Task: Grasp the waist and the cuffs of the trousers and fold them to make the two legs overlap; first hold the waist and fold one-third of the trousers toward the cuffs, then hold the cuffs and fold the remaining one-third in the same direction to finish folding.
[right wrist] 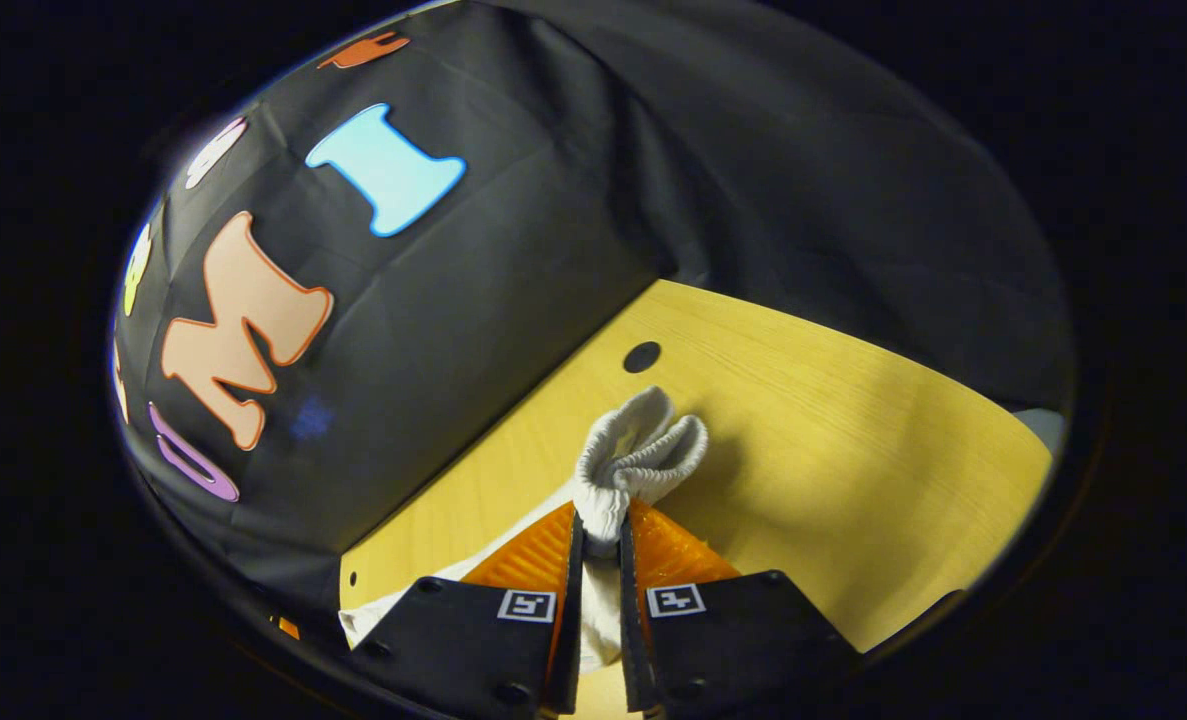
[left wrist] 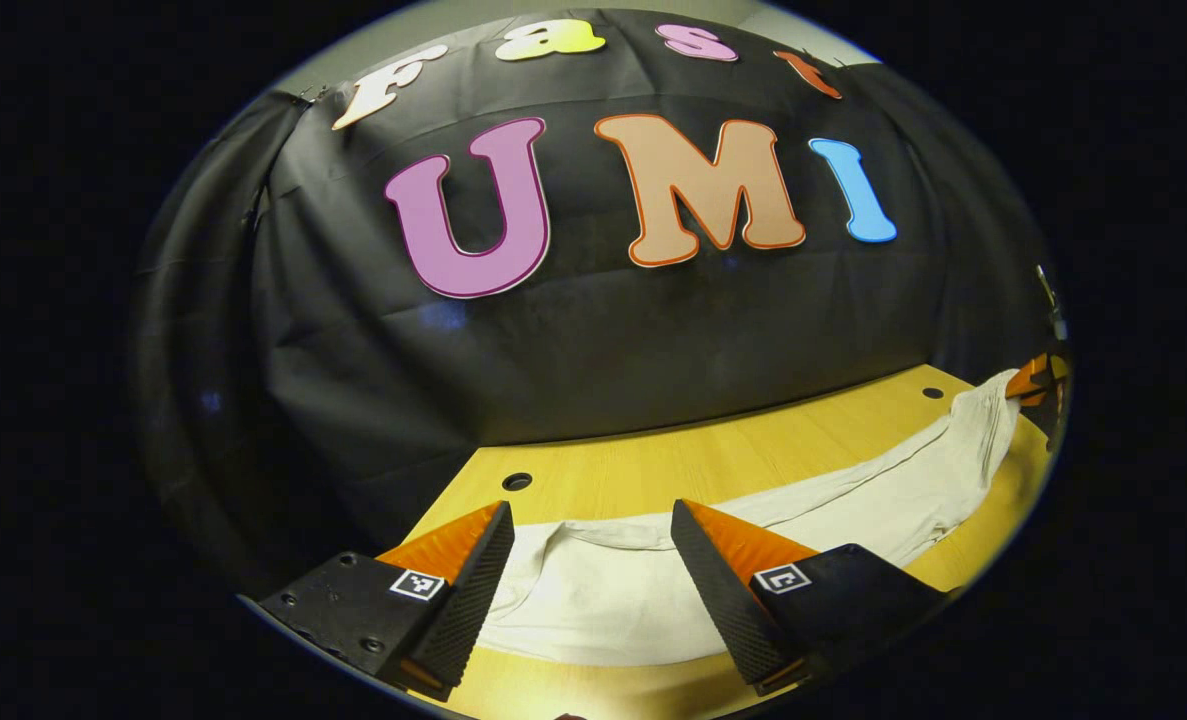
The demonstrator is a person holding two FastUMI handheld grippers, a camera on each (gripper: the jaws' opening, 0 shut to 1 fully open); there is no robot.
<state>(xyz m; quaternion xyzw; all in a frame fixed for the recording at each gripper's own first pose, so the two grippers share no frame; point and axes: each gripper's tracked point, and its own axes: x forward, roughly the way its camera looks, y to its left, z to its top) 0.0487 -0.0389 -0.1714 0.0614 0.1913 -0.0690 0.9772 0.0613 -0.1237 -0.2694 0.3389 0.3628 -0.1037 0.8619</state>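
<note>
Cream-white trousers (left wrist: 653, 590) lie along the yellow wooden table (left wrist: 753, 450), waist end close to me and legs stretching off to the right. My left gripper (left wrist: 591, 520) is open, its two fingers spread on either side of the waistband without pinching it. At the far end of the legs the other gripper (left wrist: 1033, 380) holds the cuffs. In the right gripper view my right gripper (right wrist: 601, 530) is shut on the bunched ribbed cuffs (right wrist: 638, 440), which puff out beyond the fingertips above the table (right wrist: 853, 420).
The booth's black cloth wall (left wrist: 603, 330) rises right behind the table's far edge. Round holes (left wrist: 517, 481) sit in the tabletop, one near the waist, another hole (right wrist: 641, 356) just past the cuffs. Bare wood spreads to the right of the cuffs.
</note>
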